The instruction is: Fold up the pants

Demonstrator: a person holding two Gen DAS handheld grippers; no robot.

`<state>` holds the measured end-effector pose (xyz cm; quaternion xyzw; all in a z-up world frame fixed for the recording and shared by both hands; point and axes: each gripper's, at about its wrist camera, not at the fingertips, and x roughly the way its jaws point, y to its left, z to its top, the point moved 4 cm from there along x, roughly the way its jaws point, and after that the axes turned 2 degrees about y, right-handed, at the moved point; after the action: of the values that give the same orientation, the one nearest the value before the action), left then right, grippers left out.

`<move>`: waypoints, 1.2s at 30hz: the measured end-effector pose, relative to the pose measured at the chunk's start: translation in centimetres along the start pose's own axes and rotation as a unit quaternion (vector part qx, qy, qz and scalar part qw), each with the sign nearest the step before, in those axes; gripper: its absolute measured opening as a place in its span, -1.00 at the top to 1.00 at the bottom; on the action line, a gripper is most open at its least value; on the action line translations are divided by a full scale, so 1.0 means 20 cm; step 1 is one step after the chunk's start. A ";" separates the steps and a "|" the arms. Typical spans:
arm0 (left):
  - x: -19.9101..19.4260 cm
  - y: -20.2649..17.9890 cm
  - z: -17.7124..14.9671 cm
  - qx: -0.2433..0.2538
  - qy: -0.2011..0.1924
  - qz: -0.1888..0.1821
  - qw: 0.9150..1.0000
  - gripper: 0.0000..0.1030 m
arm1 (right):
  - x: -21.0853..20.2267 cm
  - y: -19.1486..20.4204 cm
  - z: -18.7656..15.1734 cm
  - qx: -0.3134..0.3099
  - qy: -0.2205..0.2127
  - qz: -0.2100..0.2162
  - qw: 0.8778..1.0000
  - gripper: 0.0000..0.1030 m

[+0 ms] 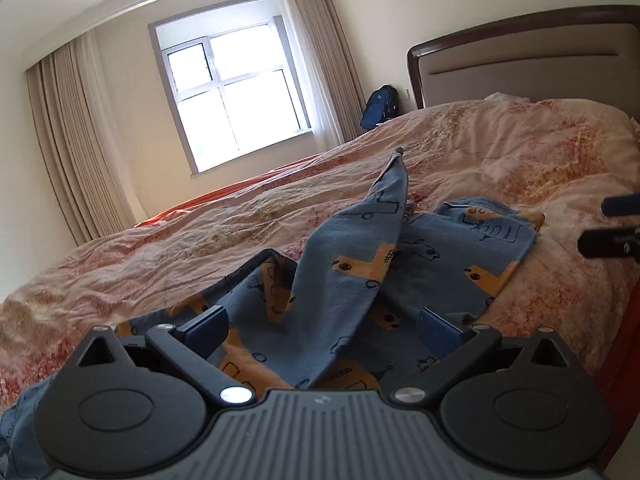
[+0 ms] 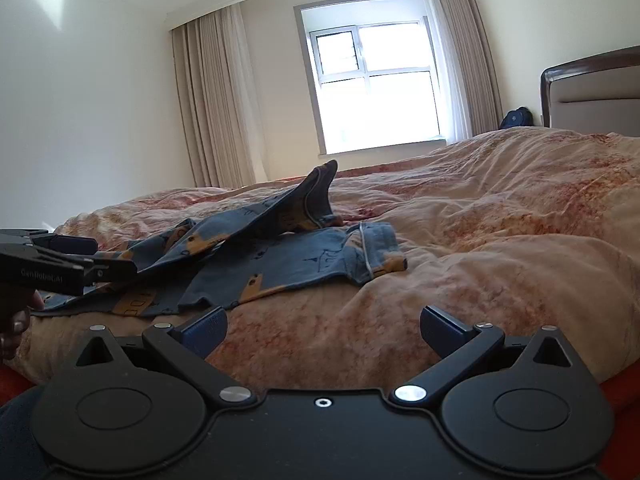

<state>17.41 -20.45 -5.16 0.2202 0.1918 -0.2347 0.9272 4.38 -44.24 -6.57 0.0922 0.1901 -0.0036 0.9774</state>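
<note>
Soft blue printed pants (image 1: 360,264) lie rumpled on crinkled quilt (image 2: 500,208); both jaws released.

The pants (image 1: 360,264) are dusty blue, printed with mustard-orange blocks and thin dark line drawings. The duvet (image 2: 500,208) beneath them is pale cream, mottled with rusty red and tan. Beige curtains (image 2: 212,100) flank a grey-framed window (image 2: 372,76); the headboard (image 1: 520,64) is taupe, edged in dark brown, beside a navy backpack (image 1: 380,106).

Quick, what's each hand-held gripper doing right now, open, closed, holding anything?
Left hand-held gripper: open over the pants, gripping nothing.
Right hand-held gripper: open above the duvet, empty.
</note>
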 end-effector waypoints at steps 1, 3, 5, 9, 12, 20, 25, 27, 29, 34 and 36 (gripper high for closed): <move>0.01 -0.01 0.00 0.008 0.001 0.002 1.000 -0.99 | 0.01 -0.01 0.03 -0.003 -0.004 -0.007 1.000 -0.99; 0.03 -0.02 0.00 0.020 0.003 -0.002 1.000 -0.99 | 0.05 -0.02 0.09 -0.009 -0.012 -0.005 1.000 -0.99; 0.04 -0.01 -0.01 0.027 0.004 -0.001 1.000 -0.99 | 0.13 -0.02 0.18 -0.012 -0.019 0.013 1.000 -0.99; 0.09 0.01 -0.02 0.031 0.029 -0.012 0.999 -0.27 | 0.32 0.01 0.37 0.013 -0.023 0.068 0.997 -0.99; 0.14 0.05 -0.04 0.007 0.072 -0.044 0.996 0.64 | 0.53 0.03 0.51 0.060 -0.007 0.095 0.994 -0.99; 0.06 0.17 0.04 -0.031 0.045 -0.045 0.997 0.97 | 1.07 -0.02 0.75 0.166 0.081 0.018 0.983 0.87; 0.01 0.14 0.05 -0.021 0.030 -0.065 0.997 0.97 | 0.81 -0.04 0.82 0.126 -0.006 0.028 0.992 0.88; 0.01 0.10 0.02 -0.004 0.038 -0.074 0.997 0.97 | 0.63 -0.09 0.79 0.116 -0.034 0.021 0.992 0.89; 0.03 0.05 -0.04 0.015 0.049 -0.073 0.996 0.97 | 0.47 -0.16 0.69 0.118 -0.045 0.005 0.992 0.89; 0.06 0.01 -0.12 0.010 0.070 -0.068 0.995 0.97 | 0.36 -0.30 0.30 0.145 0.014 -0.031 0.989 0.89; 0.06 0.02 -0.13 0.004 0.071 -0.066 0.995 0.96 | 0.35 -0.31 0.21 0.158 0.021 -0.034 0.987 0.88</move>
<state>18.05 -19.31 -7.70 0.2271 0.2701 -0.2803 0.8927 12.25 -50.95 -6.43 0.2389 0.2104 -0.0646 0.9458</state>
